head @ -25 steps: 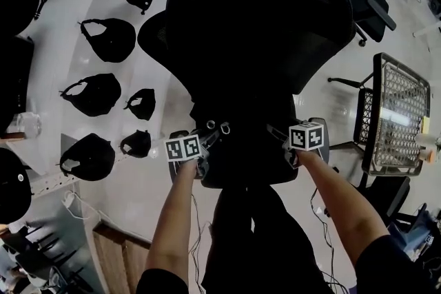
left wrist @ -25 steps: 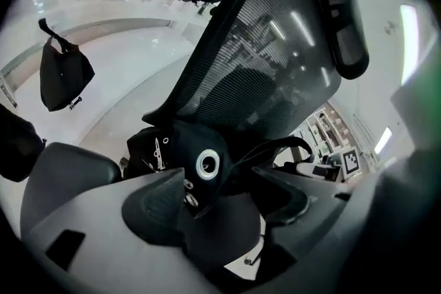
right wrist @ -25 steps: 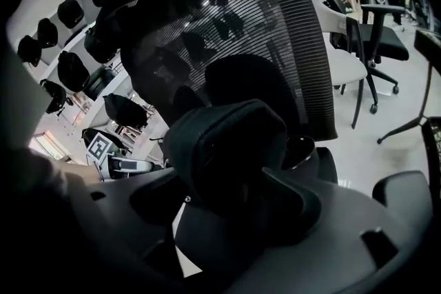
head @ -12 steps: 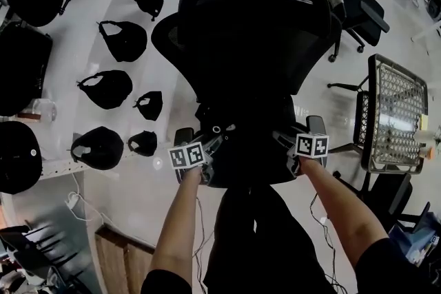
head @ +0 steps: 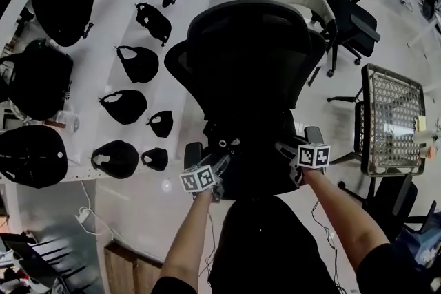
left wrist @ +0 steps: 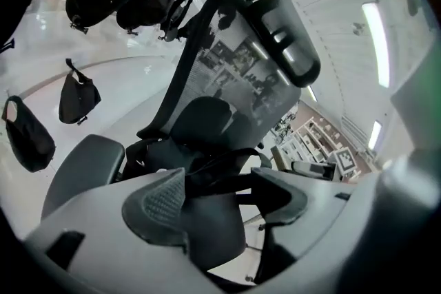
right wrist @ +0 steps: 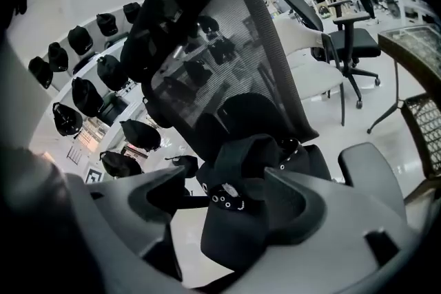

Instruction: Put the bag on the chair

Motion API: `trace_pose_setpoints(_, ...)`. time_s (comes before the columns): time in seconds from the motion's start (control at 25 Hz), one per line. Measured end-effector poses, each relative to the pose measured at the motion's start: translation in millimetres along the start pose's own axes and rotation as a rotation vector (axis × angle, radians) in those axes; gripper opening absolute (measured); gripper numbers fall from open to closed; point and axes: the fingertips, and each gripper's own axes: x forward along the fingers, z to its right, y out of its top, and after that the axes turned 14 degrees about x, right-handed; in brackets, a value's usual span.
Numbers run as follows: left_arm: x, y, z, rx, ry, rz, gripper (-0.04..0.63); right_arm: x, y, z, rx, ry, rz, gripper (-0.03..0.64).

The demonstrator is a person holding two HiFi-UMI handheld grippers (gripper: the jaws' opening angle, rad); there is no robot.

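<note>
While hanging spread and empty, flank the bag (right wrist: 238, 231) sitting on the chair (right wrist: 234, 45) seat: left gripper (left wrist: 213, 197) and right gripper (right wrist: 224, 195) about equally near, bag just ahead and below, right jaws just opened, gripping nothing.

The grey plastic left gripper (left wrist: 217, 179) and right gripper (right wrist: 224, 179) each bear a white cube (head: 313, 155) with black square markers. The short sleeves (head: 389, 268) seem black.
</note>
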Motion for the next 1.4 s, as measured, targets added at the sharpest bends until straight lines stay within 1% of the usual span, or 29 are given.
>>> trace_pose_setpoints(0.08,-12,13,8,-0.061,0.001,0.067,0.276,-10,-1,-7,-0.009,-0.005,-0.006,0.342)
trace_pose_setpoints(0.16,-25,29,23,-0.11,-0.016,0.125,0.276,-23,1,-24,-0.015,0.017,0.007,0.342)
trace_pose_setpoints(0.24,-37,48,46,-0.097,-0.047,0.158,0.276,-40,6,-42,-0.021,0.047,0.027,0.342)
trace_pose_setpoints(0.36,-58,73,79,-0.025,-0.083,0.208,0.276,-71,18,-60,-0.027,0.083,0.057,0.342)
trace_pose_setpoints(0.4,-67,79,85,-0.011,-0.088,0.225,0.276,-83,24,-66,-0.032,0.093,0.078,0.342)
trace_pose_setpoints(0.44,-77,85,90,-0.009,-0.089,0.242,0.276,-96,30,-70,-0.036,0.1,0.109,0.342)
trace_pose_setpoints(0.56,-115,106,102,-0.047,-0.094,0.312,0.276,-134,44,-86,-0.029,0.118,0.209,0.341)
trace_pose_setpoints(0.64,-144,122,109,-0.063,-0.096,0.386,0.276,-156,44,-101,-0.034,0.157,0.225,0.341)
trace_pose_setpoints(0.68,-157,131,111,-0.069,-0.088,0.428,0.276,-167,44,-110,-0.057,0.175,0.219,0.342)
trace_pose_setpoints(0.76,-182,146,112,-0.061,-0.061,0.494,0.276,-185,46,-128,-0.141,0.203,0.211,0.344)
trace_pose_setpoints(0.84,-203,157,114,-0.013,-0.031,0.526,0.276,-201,51,-145,-0.231,0.216,0.218,0.344)
trace_pose_setpoints(0.96,-227,168,122,0.113,0.009,0.529,0.276,-220,61,-172,-0.323,0.233,0.237,0.344)
trace_pose_setpoints(1.04,-243,173,132,0.194,0.011,0.541,0.276,-238,71,-194,-0.34,0.267,0.267,0.343)
trace_pose_setpoints(1.12,-257,182,144,0.254,-0.01,0.58,0.275,-264,87,-222,-0.342,0.331,0.33,0.342)
trace_pose_setpoints(1.2,-266,193,156,0.303,-0.018,0.605,0.275,-289,107,-247,-0.36,0.373,0.4,0.337)
trace_pose_setpoints(1.24,-269,199,160,0.323,-0.013,0.613,0.275,-297,116,-255,-0.379,0.375,0.424,0.33)
trace_pose_setpoints(1.32,-275,212,168,0.349,-0.001,0.638,0.273,-304,127,-261,-0.429,0.353,0.441,0.316)
trace_pose_setpoints(1.4,-283,224,179,0.361,-0.014,0.675,0.273,-307,129,-263,-0.463,0.34,0.437,0.309)
